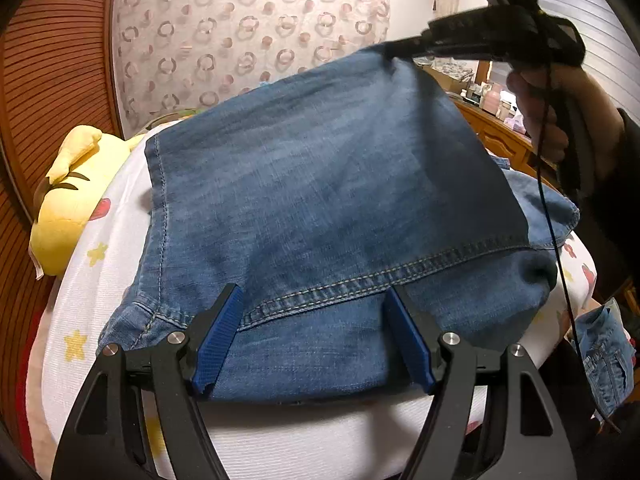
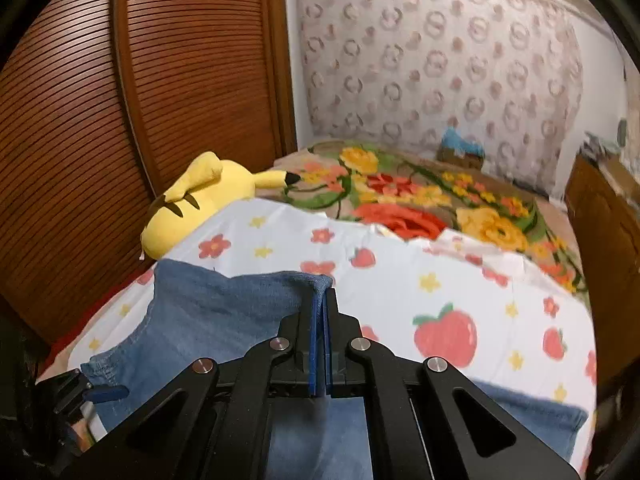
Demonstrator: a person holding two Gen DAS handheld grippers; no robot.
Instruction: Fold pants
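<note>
the pants point(image 1: 320, 208) — blue denim, partly folded — lay on the bed over a white sheet point(image 1: 80, 280) printed with stars, flowers and strawberries. in the left wrist view the left hand-held gripper point(image 1: 314, 304) sat low at the near edge of the denim with its blue-padded fingers point(image 1: 218, 340) spread wide, one to each side of a stitched hem, gripping nothing. the right hand-held gripper point(image 1: 400, 46) reached in from the upper right, its tips pressed together on a far corner of the pants and holding that corner raised off the bed, so the fabric sloped down from it toward the near hem. the right wrist view showed the same pinch up close: the right hand-held gripper point(image 2: 322, 300) had its blue pads shut on a fold of denim point(image 2: 224, 312), with cloth draping down to the left. a yellow plush toy point(image 2: 196, 200) lay at the sheet's left edge beside a brown slatted wardrobe door point(image 2: 120, 100), and a floral blanket point(image 2: 420, 196) covered the bed farther back.
</note>
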